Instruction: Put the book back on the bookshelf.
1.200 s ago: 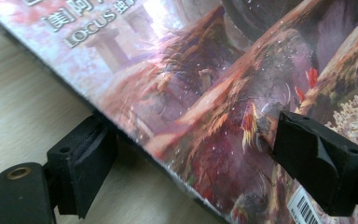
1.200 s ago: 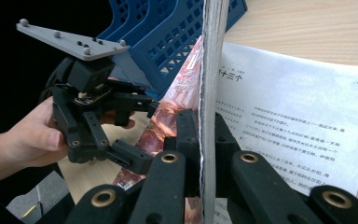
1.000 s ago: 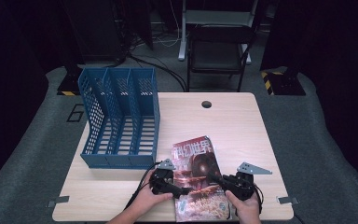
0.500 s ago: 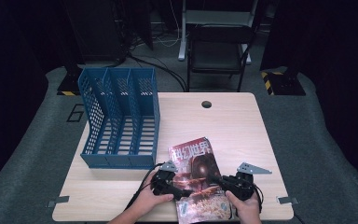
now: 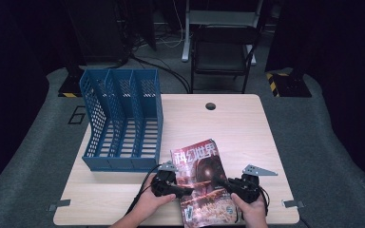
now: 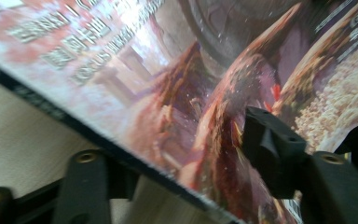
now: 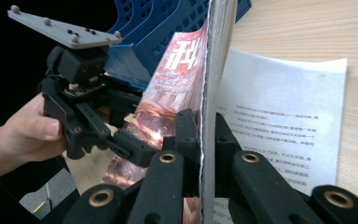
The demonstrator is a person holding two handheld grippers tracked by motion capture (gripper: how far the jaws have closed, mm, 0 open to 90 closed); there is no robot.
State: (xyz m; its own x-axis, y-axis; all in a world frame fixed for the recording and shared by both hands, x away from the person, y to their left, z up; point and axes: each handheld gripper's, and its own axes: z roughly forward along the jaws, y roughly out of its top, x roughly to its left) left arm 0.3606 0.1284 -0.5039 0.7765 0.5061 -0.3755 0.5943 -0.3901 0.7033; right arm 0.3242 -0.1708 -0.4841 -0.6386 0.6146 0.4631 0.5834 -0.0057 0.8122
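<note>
I have the glossy red-covered magazine [image 5: 203, 183] at the near edge of the pale wooden table [image 5: 247, 133], right of the blue mesh three-slot file rack [image 5: 121, 121]. My right gripper [image 7: 201, 140] is clamped on its right edge, lifting it off a printed white sheet [image 7: 284, 121]. My left gripper [image 5: 183, 191] has just been closing, with the left edge between its jaws; I cannot tell whether the pads bite yet. The magazine looks light, floppy and slick, so I'd grip deep by the spine.

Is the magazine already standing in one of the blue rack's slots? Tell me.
No, the magazine is off the blue rack, clamped on edge by the right gripper.
</note>
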